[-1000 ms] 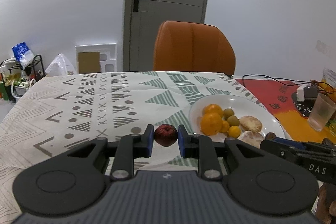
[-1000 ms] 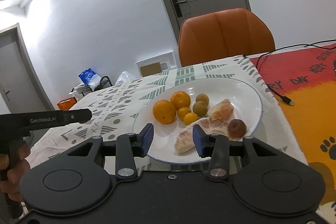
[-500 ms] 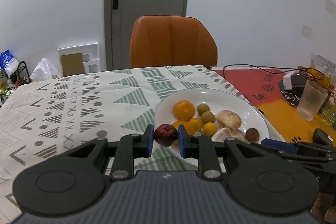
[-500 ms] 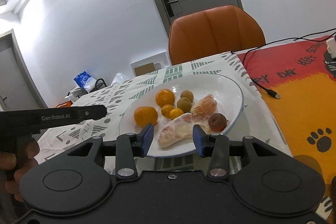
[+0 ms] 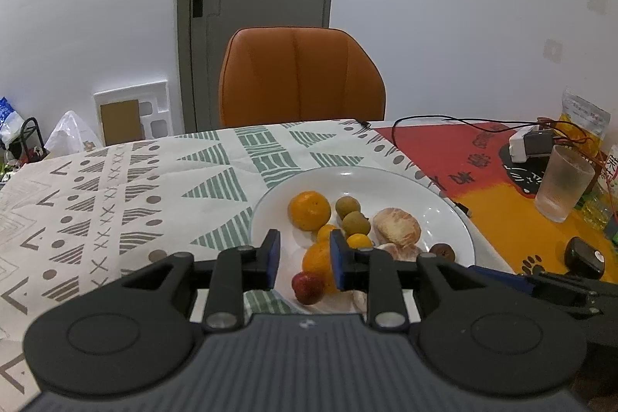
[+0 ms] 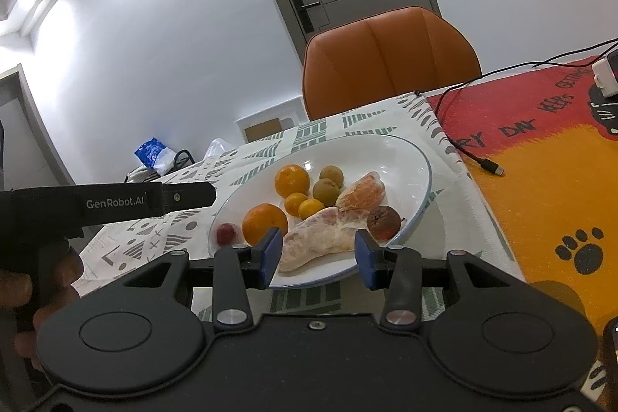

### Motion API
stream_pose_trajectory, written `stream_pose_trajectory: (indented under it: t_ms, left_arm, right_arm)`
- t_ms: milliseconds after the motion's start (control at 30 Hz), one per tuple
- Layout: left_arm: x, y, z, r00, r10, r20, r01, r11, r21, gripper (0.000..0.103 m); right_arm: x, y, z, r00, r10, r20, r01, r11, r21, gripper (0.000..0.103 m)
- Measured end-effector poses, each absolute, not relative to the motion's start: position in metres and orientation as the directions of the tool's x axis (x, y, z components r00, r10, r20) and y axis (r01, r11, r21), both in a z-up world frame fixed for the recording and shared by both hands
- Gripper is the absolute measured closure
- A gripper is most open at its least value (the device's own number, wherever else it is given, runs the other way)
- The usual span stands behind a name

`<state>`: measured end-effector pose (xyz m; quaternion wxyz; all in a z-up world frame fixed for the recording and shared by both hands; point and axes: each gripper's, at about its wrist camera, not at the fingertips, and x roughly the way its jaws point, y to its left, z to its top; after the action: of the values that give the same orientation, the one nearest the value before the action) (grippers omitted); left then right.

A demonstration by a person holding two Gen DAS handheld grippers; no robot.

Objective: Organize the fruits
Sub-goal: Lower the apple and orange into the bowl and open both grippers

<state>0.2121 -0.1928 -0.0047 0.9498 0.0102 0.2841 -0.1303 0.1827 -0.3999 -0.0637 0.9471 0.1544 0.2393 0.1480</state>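
Lying on the near rim of the white plate, the small red fruit sits below and just in front of the left claw, free of both blue pads; those jaws have just been opening and nothing is between them. On the plate beside it are oranges, small green fruits and peeled citrus pieces. The right claw hangs over the plate's near edge, jaws apart and gripping nothing, above the patterned worktop.
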Motion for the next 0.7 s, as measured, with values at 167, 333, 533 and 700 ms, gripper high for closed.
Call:
stream_pose_trajectory:
  t_ms: [167,333,533,700]
  left_arm:
    - [0.210,-0.183,-0.004,0.809,-0.220,-0.546,0.232,0.972,-0.048,0.077]
    - [0.205,-0.169,-0.001,0.817,-0.198,-0.541,0.206,0.977,-0.046,0.068]
    - [0.195,-0.149,0.002,0.831,-0.164,-0.531,0.169,0.985,-0.040,0.053]
    - [0.188,-0.134,0.004,0.842,-0.123,-0.525,0.129,0.991,-0.027,0.038]
  right_arm:
    - [0.182,-0.397,-0.062,0.841,0.356,-0.407,-0.211,0.909,0.361,0.060]
    - [0.181,-0.387,-0.058,0.838,0.366,-0.404,-0.226,0.908,0.353,0.057]
    - [0.180,-0.372,-0.054,0.833,0.377,-0.405,-0.245,0.908,0.340,0.054]
    - [0.177,-0.362,-0.050,0.831,0.381,-0.405,-0.256,0.909,0.330,0.049]
